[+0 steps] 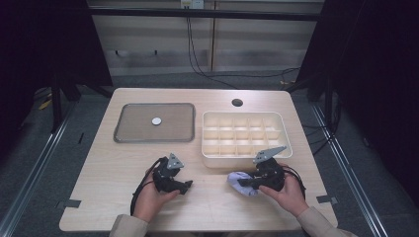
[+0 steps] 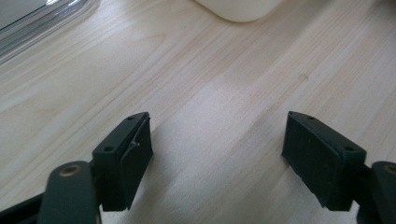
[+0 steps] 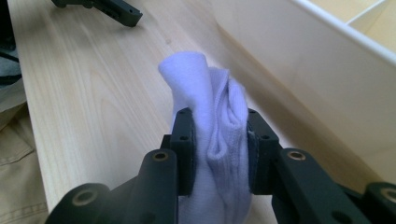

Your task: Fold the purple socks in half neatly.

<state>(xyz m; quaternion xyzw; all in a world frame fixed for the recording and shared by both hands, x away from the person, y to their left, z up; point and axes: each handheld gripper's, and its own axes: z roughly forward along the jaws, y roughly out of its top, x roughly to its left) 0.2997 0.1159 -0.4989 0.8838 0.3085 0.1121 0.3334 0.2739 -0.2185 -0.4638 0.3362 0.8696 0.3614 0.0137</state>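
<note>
Clearly the right gripper (image 3: 218, 140) has its jaws pressed in on a bunched pale lilac sock (image 3: 212, 107), pinching it across its folded middle so the cloth stands up in a compact wad rather than trailing; that grip looks chosen to let the bundle drop neatly into one cell of the cream divided box (image 1: 247, 158), which sits just beyond it on the wooden table (image 1: 108, 168). In the high view the sock (image 1: 239, 181) sits low over the table's near edge, just in front of the box's front wall. The right hand (image 1: 289, 192) angles inward, pointing the gripper leftward. The left gripper (image 2: 217, 154) has its jaws spread wide with nothing between them, low over bare wood, probably waiting; its hand (image 1: 150, 197) points it toward the right. A grey tray (image 1: 128, 133) with a small white disc (image 1: 156, 121) lies farther back on the left.
</note>
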